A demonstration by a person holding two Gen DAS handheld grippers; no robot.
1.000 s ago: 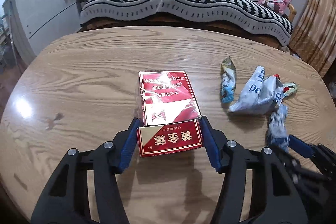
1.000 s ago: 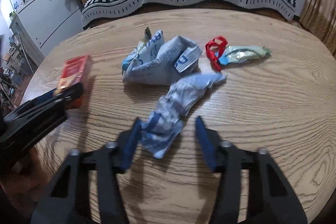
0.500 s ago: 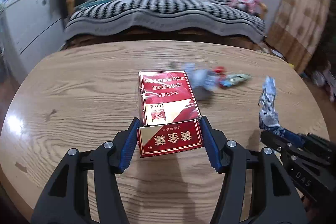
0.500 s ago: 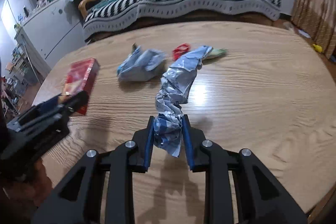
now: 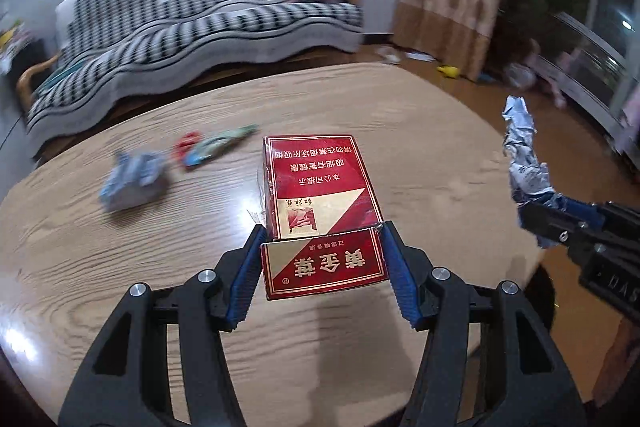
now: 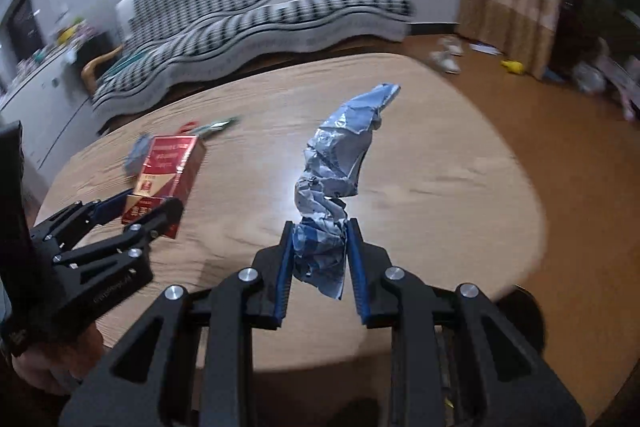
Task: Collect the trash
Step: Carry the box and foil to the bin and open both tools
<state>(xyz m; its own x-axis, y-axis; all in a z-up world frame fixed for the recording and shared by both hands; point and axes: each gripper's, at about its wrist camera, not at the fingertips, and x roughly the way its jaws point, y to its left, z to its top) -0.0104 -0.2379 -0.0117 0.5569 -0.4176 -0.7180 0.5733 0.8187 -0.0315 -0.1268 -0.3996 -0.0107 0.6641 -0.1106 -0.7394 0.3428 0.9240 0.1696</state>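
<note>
Left gripper [image 5: 322, 261] clamps red cigarette pack [image 5: 320, 203] by its sides, held level above wooden table [image 5: 120, 247]. Right gripper [image 6: 320, 255] pinches crumpled blue-silver wrapper [image 6: 336, 167], pointing up and forward, clear of table. Step: carrying both away. Next likely needs bin, none visible. More wrappers [image 5: 132, 179] lie on table's far left.

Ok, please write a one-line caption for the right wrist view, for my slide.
Right gripper shut on a crumpled blue-silver wrapper above the wooden table; left gripper holds a red cigarette box.
</note>
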